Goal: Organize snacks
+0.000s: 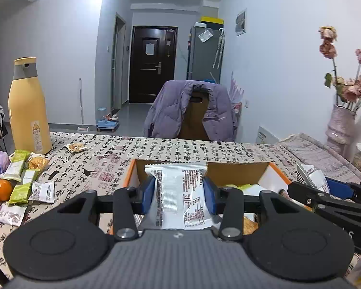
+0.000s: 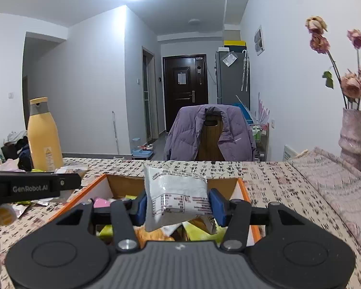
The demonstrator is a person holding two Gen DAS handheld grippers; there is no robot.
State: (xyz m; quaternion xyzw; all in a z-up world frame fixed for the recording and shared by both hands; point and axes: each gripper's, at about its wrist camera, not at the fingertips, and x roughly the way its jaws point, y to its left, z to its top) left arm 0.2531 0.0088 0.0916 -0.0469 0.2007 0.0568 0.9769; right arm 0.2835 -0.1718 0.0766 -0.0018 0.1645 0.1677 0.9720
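Left gripper (image 1: 179, 193), right gripper (image 2: 178, 208) clamp packets above snack-filled box (image 2: 243, 187).

Your left gripper (image 1: 179, 193) points forward and roughly level, its 2 blue pads (image 1: 148, 193) pressed in against both sides of a white snack packet (image 1: 178, 192), which stands upright between them. Your right gripper (image 2: 178, 208) sits just to its right, level and facing the same way, and its blue pads (image 2: 216, 207) pinch a second white packet (image 2: 177, 197) that tilts slightly to one side. In the left wrist view your right gripper's black linkage (image 1: 325, 200) reaches in from the right edge, close beside the left one but not touching it
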